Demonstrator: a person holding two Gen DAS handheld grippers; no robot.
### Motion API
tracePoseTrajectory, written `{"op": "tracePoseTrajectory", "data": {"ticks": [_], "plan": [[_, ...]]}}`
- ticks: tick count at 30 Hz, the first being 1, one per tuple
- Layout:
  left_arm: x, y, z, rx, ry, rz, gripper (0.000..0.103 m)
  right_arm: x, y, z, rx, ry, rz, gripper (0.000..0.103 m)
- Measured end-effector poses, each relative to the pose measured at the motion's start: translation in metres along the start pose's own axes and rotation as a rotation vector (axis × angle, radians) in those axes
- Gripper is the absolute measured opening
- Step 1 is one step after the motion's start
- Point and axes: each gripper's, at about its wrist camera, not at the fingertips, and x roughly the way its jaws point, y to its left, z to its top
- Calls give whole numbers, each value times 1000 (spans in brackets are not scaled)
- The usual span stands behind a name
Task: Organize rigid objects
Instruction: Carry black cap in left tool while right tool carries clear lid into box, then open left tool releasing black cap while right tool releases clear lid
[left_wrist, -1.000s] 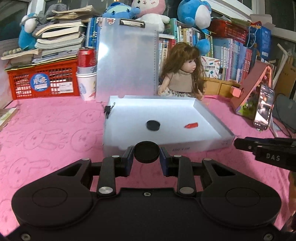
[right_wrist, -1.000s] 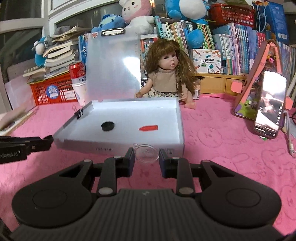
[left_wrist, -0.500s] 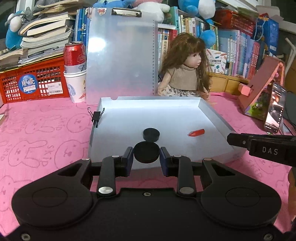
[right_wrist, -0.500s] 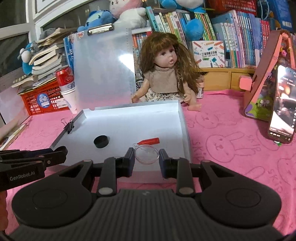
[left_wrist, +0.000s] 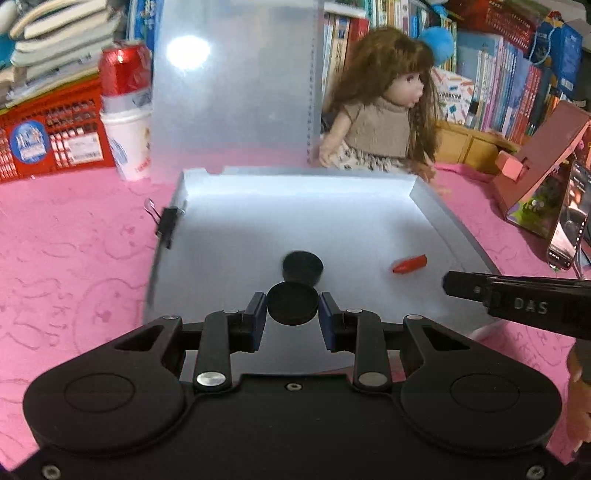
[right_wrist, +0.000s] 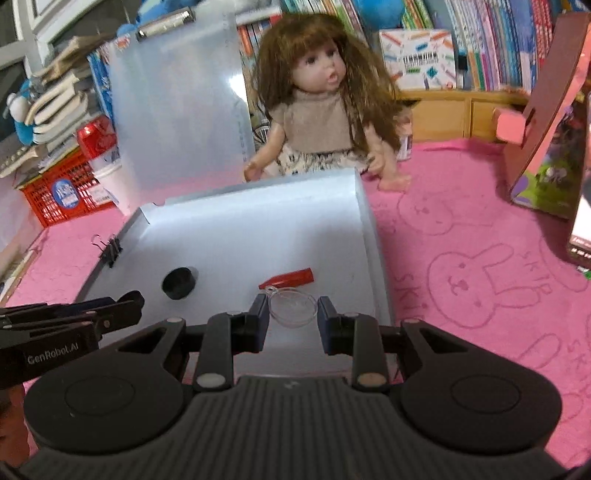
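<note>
My left gripper (left_wrist: 292, 308) is shut on a black round cap (left_wrist: 292, 302) and holds it over the near part of the white tray (left_wrist: 295, 192). A second black cap (left_wrist: 302, 266) lies in the tray just beyond it, with a small red cap (left_wrist: 409, 264) to the right. My right gripper (right_wrist: 291, 309) is shut on a clear round lid (right_wrist: 293, 306) above the tray's near right part (right_wrist: 364, 221). In the right wrist view the loose black cap (right_wrist: 178, 283) and red cap (right_wrist: 288, 277) lie ahead. Each gripper shows in the other's view: the right one (left_wrist: 517, 301), the left one (right_wrist: 70, 314).
A black binder clip (left_wrist: 168, 225) grips the tray's left wall. A translucent clipboard (left_wrist: 232, 92) stands behind the tray, a doll (right_wrist: 321, 110) sits behind it, a can on a paper cup (left_wrist: 127, 110) and red basket at left, a phone (left_wrist: 567, 225) and pink box at right.
Both grippers have moved forward from in front of the tray to over its near part, each still holding its object. The things in the tray have not moved.
</note>
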Motion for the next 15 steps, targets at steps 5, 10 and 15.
{"op": "tracePoseTrajectory", "data": {"ticks": [5, 10, 15], "plan": [[14, -5, 1, 4, 11, 10, 29, 14, 1, 2, -13, 18, 3, 33], [24, -5, 1, 5, 19, 21, 29, 23, 4, 0, -41, 19, -15, 33], [32, -5, -1, 19, 19, 29, 29, 29, 6, 0, -60, 14, -36, 33]]}}
